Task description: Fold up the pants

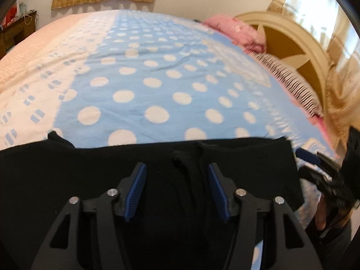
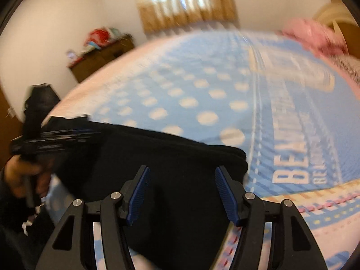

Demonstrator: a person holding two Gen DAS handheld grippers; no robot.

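Observation:
Black pants (image 1: 101, 168) lie folded into a wide band near the front edge of the bed, on the blue dotted cover (image 1: 157, 78). My left gripper (image 1: 176, 172) hovers over their middle with its jaws apart, and a raised crease of cloth runs between the blue pads without being pinched. My right gripper (image 2: 182, 172) stands open above the right end of the pants (image 2: 168, 153), close to their rounded edge. Each gripper shows in the other's view: the right one (image 1: 315, 159) beside the pants' right end, the left one (image 2: 56, 137) blurred over their left part.
The bed's cover (image 2: 202, 94) stretches far back. A pink pillow (image 1: 236, 31) and a striped pillow (image 1: 292, 78) lie against the cream headboard (image 1: 292, 45) at the right. A brown dresser (image 2: 101, 60) stands by the far wall. A hand (image 2: 20, 175) grips the left tool.

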